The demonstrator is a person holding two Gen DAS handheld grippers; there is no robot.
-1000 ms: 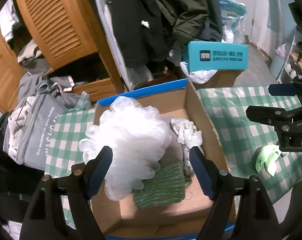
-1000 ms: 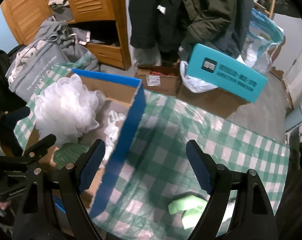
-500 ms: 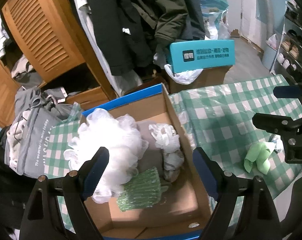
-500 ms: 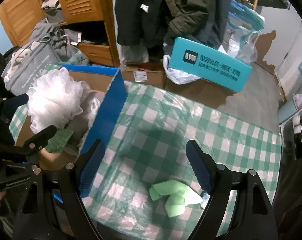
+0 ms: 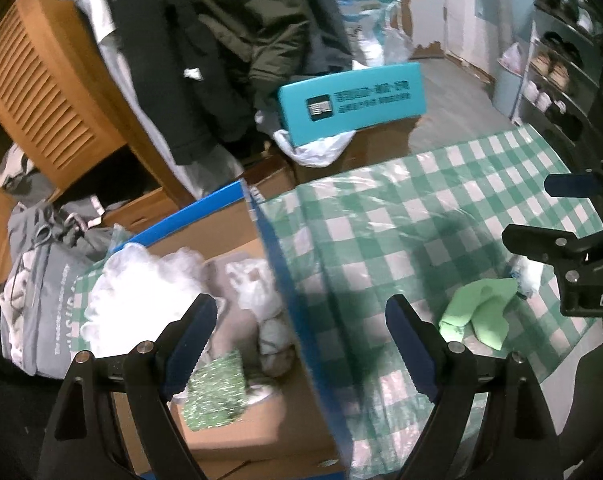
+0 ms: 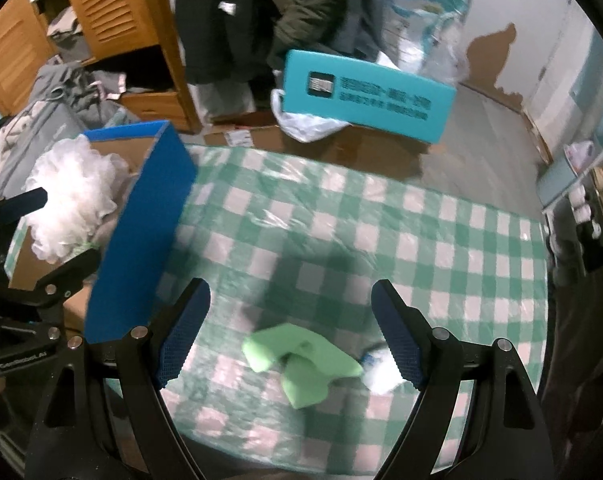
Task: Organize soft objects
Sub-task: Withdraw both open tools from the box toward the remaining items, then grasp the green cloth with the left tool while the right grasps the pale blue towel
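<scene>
focus has swung away from the cardboard box (image 5: 237,440) toward the green cloth (image 6: 301,364) on the checked desk (image 6: 381,220). a second ago the left hand-held gripper (image 5: 297,348) framed the box contents; now its wide-open, empty jaws straddle the box's blue right wall, and the cloth lies to its right. the right hand-held gripper (image 6: 289,328) has slid the same way: the cloth, formerly at the bottom edge of its view, now sits between its spread, empty jaws, with a small white-and-blue item (image 6: 381,372) just beside it. the white mesh pouf (image 5: 141,292), the green scrubber (image 5: 215,392) and a pale rag (image 5: 261,300) already lie in the box. i judge the cloth is the next soft thing to gather, probably by the right hand-held gripper.
</scene>
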